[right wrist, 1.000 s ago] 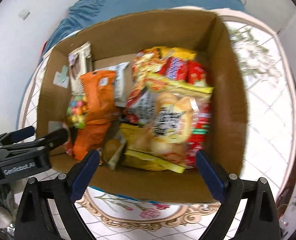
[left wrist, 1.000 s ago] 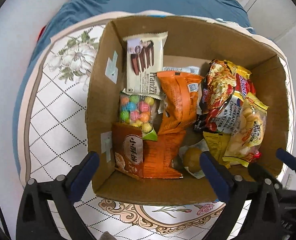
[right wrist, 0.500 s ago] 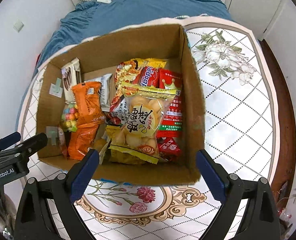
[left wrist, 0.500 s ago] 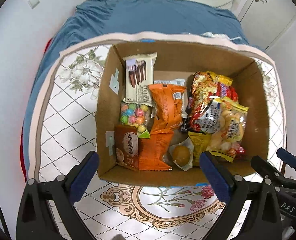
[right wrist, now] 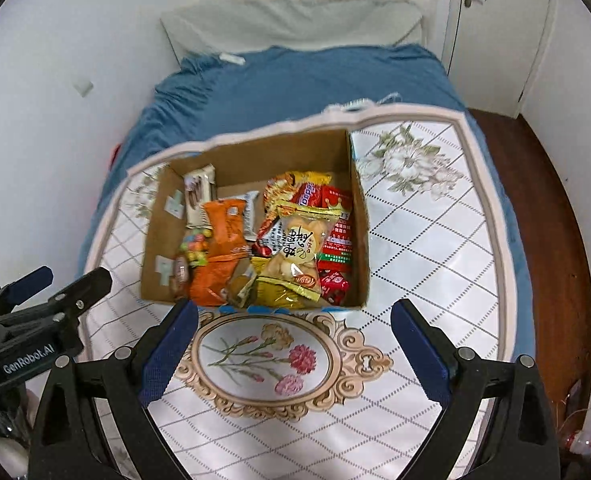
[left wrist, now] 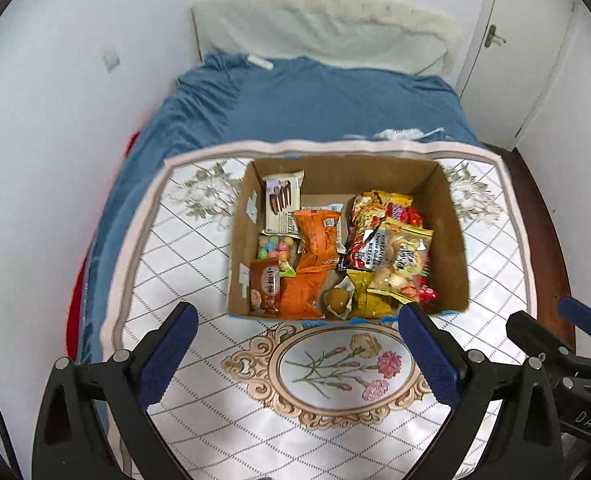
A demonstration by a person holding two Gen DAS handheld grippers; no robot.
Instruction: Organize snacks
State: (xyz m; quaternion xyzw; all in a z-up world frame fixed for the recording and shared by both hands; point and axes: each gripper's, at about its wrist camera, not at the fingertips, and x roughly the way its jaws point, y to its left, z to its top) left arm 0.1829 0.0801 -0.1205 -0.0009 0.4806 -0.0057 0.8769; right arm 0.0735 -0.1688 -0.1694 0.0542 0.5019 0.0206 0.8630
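An open cardboard box [left wrist: 453, 216] [right wrist: 357, 216] stands on a floral tablecloth and holds several snack packs. Among them are an orange bag [left wrist: 315, 240] [right wrist: 223, 240], a white wafer pack [left wrist: 282, 204], a pack of coloured candies [left wrist: 275, 246], a yellow pack of puffs [left wrist: 401, 256] [right wrist: 299, 248] and red packs [right wrist: 337, 232]. My left gripper [left wrist: 297, 356] is open and empty, above the table in front of the box. My right gripper [right wrist: 291, 352] is open and empty, also in front of the box.
The table [left wrist: 175, 264] [right wrist: 435, 232] has an oval flower print [left wrist: 339, 368] at its near side. A blue bed [left wrist: 315, 100] lies behind it, with white walls and a door [left wrist: 535, 40] at the right. Dark wooden floor [right wrist: 551, 220] shows right of the table.
Both grippers have pulled back and up from the box, which now looks much smaller and farther off. Both stay open and empty. The snacks have not moved.
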